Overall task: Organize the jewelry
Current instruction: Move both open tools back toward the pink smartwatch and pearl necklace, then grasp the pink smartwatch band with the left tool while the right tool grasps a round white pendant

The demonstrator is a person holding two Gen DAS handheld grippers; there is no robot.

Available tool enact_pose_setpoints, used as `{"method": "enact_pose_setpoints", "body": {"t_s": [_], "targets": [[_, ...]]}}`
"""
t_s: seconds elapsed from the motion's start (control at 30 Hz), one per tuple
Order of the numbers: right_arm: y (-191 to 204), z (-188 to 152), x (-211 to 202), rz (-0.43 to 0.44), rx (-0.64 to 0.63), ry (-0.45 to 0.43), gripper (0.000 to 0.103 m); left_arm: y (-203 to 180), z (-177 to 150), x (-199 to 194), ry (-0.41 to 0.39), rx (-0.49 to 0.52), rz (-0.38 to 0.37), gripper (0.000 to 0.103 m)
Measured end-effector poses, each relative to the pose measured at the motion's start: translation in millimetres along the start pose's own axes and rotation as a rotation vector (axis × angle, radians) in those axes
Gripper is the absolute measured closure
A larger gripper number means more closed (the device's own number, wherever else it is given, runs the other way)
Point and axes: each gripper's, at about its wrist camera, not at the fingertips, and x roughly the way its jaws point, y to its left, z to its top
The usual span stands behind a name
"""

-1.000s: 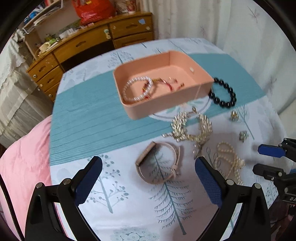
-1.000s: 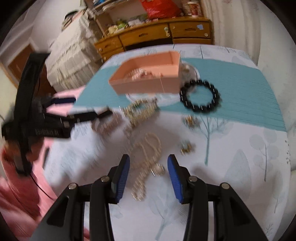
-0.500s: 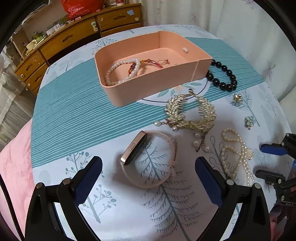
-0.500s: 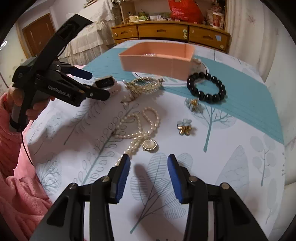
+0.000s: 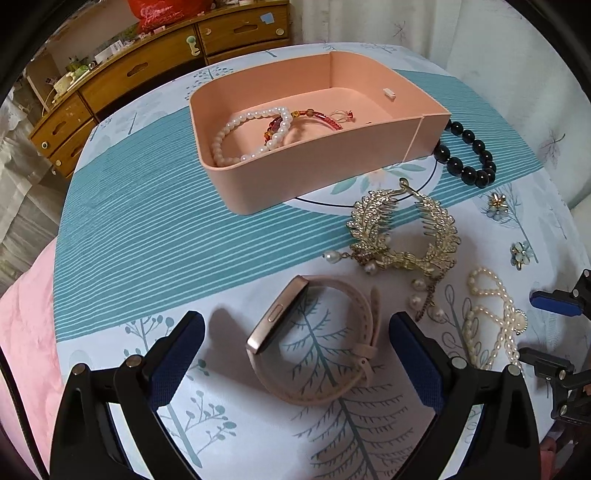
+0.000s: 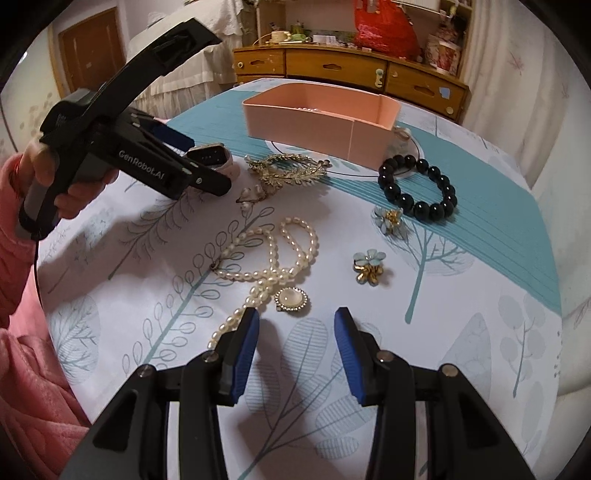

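Both claws have dropped closer to the desk (image 5: 110, 229) over the last second: left claw (image 5: 295, 354), jaws wide and empty, now straddles the pink watch (image 5: 314, 347) at lower centre, while right claw (image 6: 295, 350), part-open and empty, hovers beside the pearl necklace (image 6: 269, 258); pickups look imminent, pink tray (image 5: 325, 170) waits at top.

Domestic bedroom. Evidence: wooden dresser (image 6: 351, 70) with drawers along the far wall, cluttered on top; curtains (image 5: 388, 22) far right; pink quilt (image 5: 26, 314) near left.
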Motion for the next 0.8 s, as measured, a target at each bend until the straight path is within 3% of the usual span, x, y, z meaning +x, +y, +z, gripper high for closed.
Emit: {"method": "enact_pose_setpoints", "body": {"t_s": [0.2, 0.37, 0.67, 0.8], "targets": [[3.0, 4.7, 2.3, 0.000, -0.039, 0.016, 0.064, 3.2, 3.4, 1.9, -0.009, -0.011, -0.033, 0.014], [4.9, 7.1, 4.5, 0.009, -0.049, 0.012, 0.071, -0.6, 5.3, -2.7, -0.033, 0.009, -0.058, 0.042], [7.0, 11.3, 6.1, 0.021, -0.043, 0.019, 0.084, -5.3, 2.8, -8.3, -0.029, -0.005, -0.049, 0.065], [2.8, 12.1, 6.1, 0.034, 0.006, 0.020, 0.085, -5.4, -1.0, -10.6, -0.022, -0.008, -0.049, 0.068]]}}
